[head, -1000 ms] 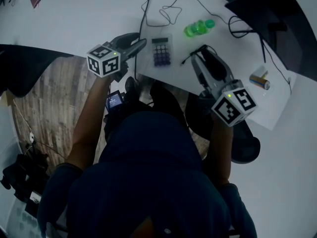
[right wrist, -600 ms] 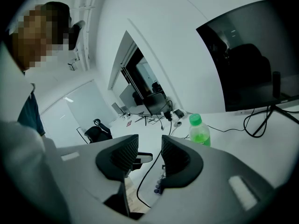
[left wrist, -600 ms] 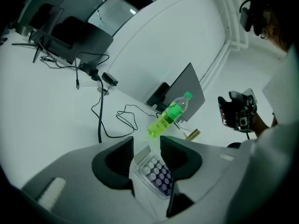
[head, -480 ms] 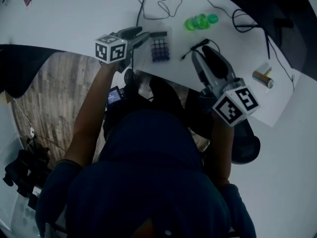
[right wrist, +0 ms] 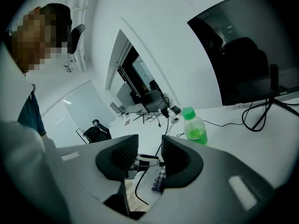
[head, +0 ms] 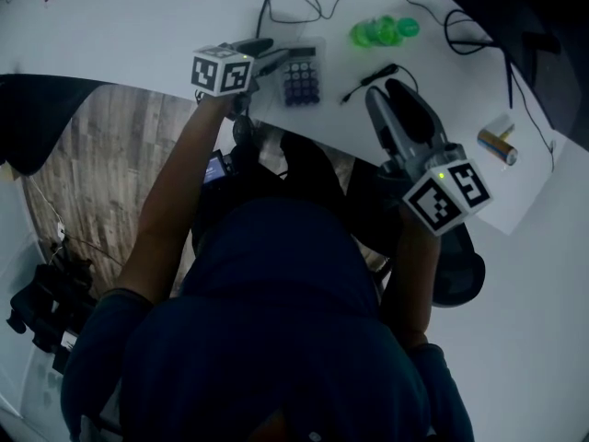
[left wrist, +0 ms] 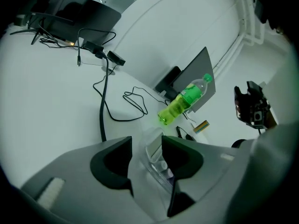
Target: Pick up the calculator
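Table (head: pixel 184 26): calculator (head: pixel 301 79) between left hand-held gripper (head: pixel 274 53) jaws, just opening.

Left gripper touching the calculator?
Cannot tell. In the left gripper view the calculator sits between the jaws of the left gripper, which have just been opening, close beside the picture's right-hand one; neither gap nor contact shows plainly.

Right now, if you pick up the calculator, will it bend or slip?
The calculator looks like a flat, hard slab, so it is probably stiff and light. Its clear, glossy casing may slip in a loose pinch. It lies near the table edge, so a push might slide it off.
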`<state>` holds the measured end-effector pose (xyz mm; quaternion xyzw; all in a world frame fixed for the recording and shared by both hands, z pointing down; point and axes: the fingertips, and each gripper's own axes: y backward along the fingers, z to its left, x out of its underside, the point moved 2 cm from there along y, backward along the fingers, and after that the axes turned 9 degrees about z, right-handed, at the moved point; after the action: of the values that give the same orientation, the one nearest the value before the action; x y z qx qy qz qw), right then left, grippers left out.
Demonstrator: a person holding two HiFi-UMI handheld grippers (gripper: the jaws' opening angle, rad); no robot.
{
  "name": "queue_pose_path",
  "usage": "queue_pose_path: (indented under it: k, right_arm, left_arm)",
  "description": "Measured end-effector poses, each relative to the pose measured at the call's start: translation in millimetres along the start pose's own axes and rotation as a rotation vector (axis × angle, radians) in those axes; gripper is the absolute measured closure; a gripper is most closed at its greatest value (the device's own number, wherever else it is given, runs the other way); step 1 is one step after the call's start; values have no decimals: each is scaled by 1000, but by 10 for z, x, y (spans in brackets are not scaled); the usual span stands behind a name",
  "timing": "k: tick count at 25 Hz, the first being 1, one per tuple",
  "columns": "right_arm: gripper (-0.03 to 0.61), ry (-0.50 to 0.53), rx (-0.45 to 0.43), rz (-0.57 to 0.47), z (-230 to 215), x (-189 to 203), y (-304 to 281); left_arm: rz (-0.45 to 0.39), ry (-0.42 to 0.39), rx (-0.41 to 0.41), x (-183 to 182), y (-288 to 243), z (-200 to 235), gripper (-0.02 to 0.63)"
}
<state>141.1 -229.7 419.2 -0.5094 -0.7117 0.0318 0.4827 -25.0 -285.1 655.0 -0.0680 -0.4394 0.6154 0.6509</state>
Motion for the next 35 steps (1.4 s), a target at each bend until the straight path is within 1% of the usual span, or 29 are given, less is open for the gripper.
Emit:
queue_pose_path:
  k: [4,8,12,15,20,25,30,35]
  right_arm:
    - [442,-6,-3,3,-17,10,-17]
    - [442,-11,-4,4,-32,16,-26]
    - [442,-13,-4,2,-28,19,-37]
    - [442,-14,2,4,-30,24,-50]
    - [442,-14,8,0,-5,25,-62]
    - [442,-11,16,-6,29,23,-52]
    - [442,-3,22,-11,106,8,-52]
    - [442,12,21,-18,224,-10,-81]
  left_arm:
    - [32,7,0,20,-77,14,414]
    - [89,-17,5,48,-141,-21,417]
    - [160,-60,-8,88,-206,-50,468]
    - [176,-62,-6,90,-224,-43,476]
    - [148,-67,6,71,-185,-53,500]
    - [100,-117,22,38,-69,-166,515]
    - [59,-216,23,-25,109,-351,526]
    - [9,-327,-23,-131,321,-464,532]
